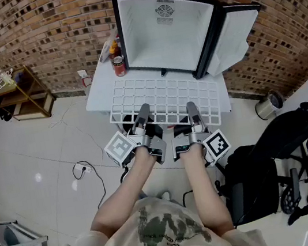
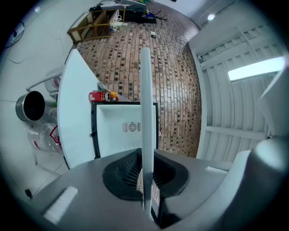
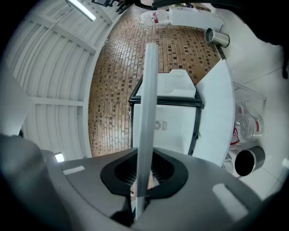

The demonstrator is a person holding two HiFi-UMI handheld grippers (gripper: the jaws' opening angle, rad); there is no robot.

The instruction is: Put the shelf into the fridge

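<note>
I hold a white wire shelf (image 1: 164, 97) flat over the table, in front of the open mini fridge (image 1: 164, 27), whose white inside is bare. My left gripper (image 1: 143, 115) is shut on the shelf's near edge, left of middle. My right gripper (image 1: 192, 112) is shut on the same edge, further right. In the left gripper view the shelf (image 2: 146, 103) shows edge-on as a white strip between the jaws of the left gripper (image 2: 145, 180), pointing at the fridge (image 2: 126, 131). The right gripper view shows the same: the shelf (image 3: 147, 113), the right gripper (image 3: 141, 178) and the fridge (image 3: 169, 119).
The fridge door (image 1: 236, 35) stands open to the right. A red can (image 1: 119, 66) and bottles stand on the white table (image 1: 98, 96) left of the fridge. A steel bin (image 1: 266, 107) sits on the floor at right, a wooden rack (image 1: 18, 95) at left. A brick wall lies behind.
</note>
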